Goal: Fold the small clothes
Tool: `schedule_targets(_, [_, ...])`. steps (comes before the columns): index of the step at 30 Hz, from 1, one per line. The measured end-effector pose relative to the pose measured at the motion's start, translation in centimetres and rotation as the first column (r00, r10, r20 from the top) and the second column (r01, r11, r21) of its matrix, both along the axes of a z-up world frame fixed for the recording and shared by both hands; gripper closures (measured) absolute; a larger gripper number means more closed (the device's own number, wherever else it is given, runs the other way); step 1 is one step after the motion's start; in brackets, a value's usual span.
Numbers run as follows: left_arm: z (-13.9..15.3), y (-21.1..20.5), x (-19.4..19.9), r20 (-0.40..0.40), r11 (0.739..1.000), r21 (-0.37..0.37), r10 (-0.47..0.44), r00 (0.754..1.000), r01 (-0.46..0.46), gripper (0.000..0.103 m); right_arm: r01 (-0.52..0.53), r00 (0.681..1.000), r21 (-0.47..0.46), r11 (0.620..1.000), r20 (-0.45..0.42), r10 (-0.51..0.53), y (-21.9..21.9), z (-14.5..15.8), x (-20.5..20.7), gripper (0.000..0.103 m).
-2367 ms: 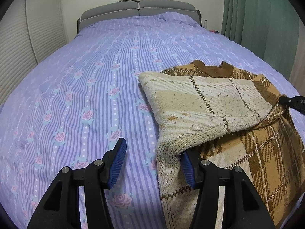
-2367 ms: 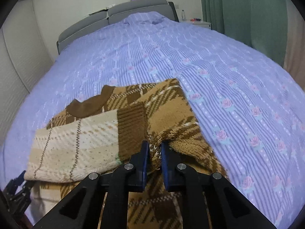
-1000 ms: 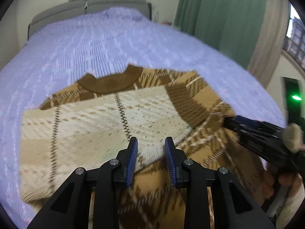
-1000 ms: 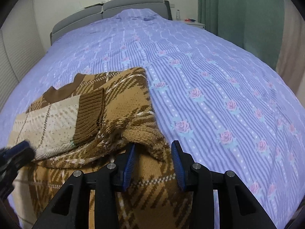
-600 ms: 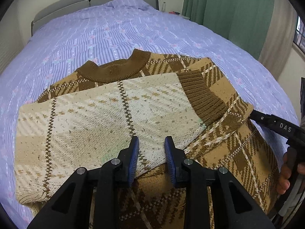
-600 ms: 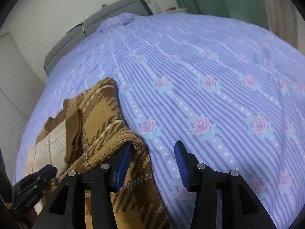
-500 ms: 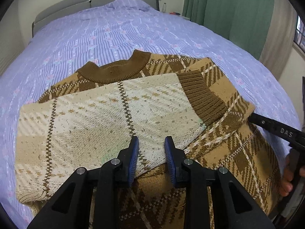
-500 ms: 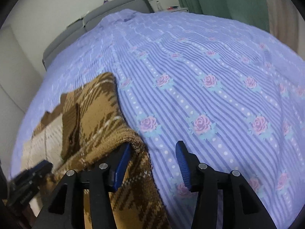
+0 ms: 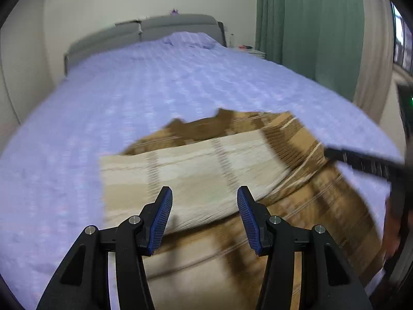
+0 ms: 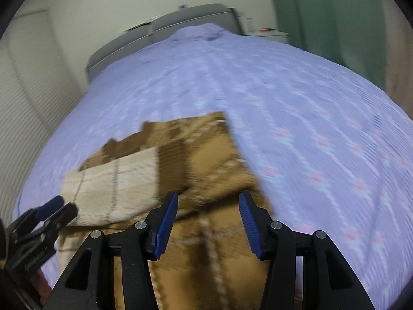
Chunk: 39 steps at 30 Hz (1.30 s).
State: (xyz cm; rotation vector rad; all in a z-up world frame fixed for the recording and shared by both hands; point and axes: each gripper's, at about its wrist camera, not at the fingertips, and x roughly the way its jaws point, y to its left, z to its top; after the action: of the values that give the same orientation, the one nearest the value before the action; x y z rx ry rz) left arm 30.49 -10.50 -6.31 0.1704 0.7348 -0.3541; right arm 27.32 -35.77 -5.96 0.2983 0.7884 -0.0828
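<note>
Both sets of jaws now spread wide and empty, brown plaid sweater point(image 9: 232, 180) lying just beyond them on bed point(image 9: 155, 90)

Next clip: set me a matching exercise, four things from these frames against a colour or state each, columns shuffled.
Things:
1. sweater
2. bedspread
3. curtain
4. left gripper

Colour or state:
A. green
B. jaws open, holding nothing
C. brown and cream plaid, one side folded over
D. lilac with a rose print

Pairs: 1-C, 2-D, 3-A, 4-B
</note>
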Motion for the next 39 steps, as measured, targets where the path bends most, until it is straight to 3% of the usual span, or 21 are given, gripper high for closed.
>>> schedule_targets(2, [-0.8, 2.7, -0.9, 0.005, 0.999, 0.029, 0.016, 1.000, -0.016, 0.051, -0.036, 0.999, 0.010, 0.999, 0.003, 0.036, 1.2, -0.4, 1.4, 0.054])
schedule_targets(6, [-2.3, 6.9, -1.2, -0.052, 0.996, -0.014, 0.091, 0.994, -0.092, 0.051, -0.040, 0.999, 0.046, 0.998, -0.019, 0.041, 1.9, -1.7, 3.8, 0.054])
schedule_targets(10, [-4.1, 9.1, -1.0, -0.096, 0.990, -0.007, 0.137, 0.986, -0.139, 0.051, -0.018, 0.999, 0.062, 0.998, -0.045, 0.021, 2.2, -3.3, 5.0, 0.054])
schedule_targets(21, [-5.6, 8.4, 1.3, -0.077, 0.986, 0.010, 0.164, 0.983, -0.164, 0.052, 0.017, 0.998, 0.127, 0.992, -0.063, -0.009, 1.6, -5.1, 4.5, 0.054])
schedule_targets(27, [-5.9, 9.6, 1.7, -0.094, 0.983, -0.005, 0.182, 0.979, -0.184, 0.052, 0.030, 0.997, 0.121, 0.992, -0.074, -0.022, 1.6, -5.3, 5.2, 0.060])
schedule_targets(36, [-6.0, 9.1, 2.0, -0.079, 0.986, -0.004, 0.167, 0.983, -0.168, 0.052, 0.043, 0.995, 0.123, 0.992, -0.094, -0.031, 2.0, -5.9, 7.1, 0.060])
schedule_targets(39, [-6.1, 9.3, 2.2, -0.080, 0.985, 0.006, 0.175, 0.981, -0.175, 0.053, 0.052, 0.995, 0.091, 0.994, -0.095, -0.043, 2.3, -5.6, 7.5, 0.076])
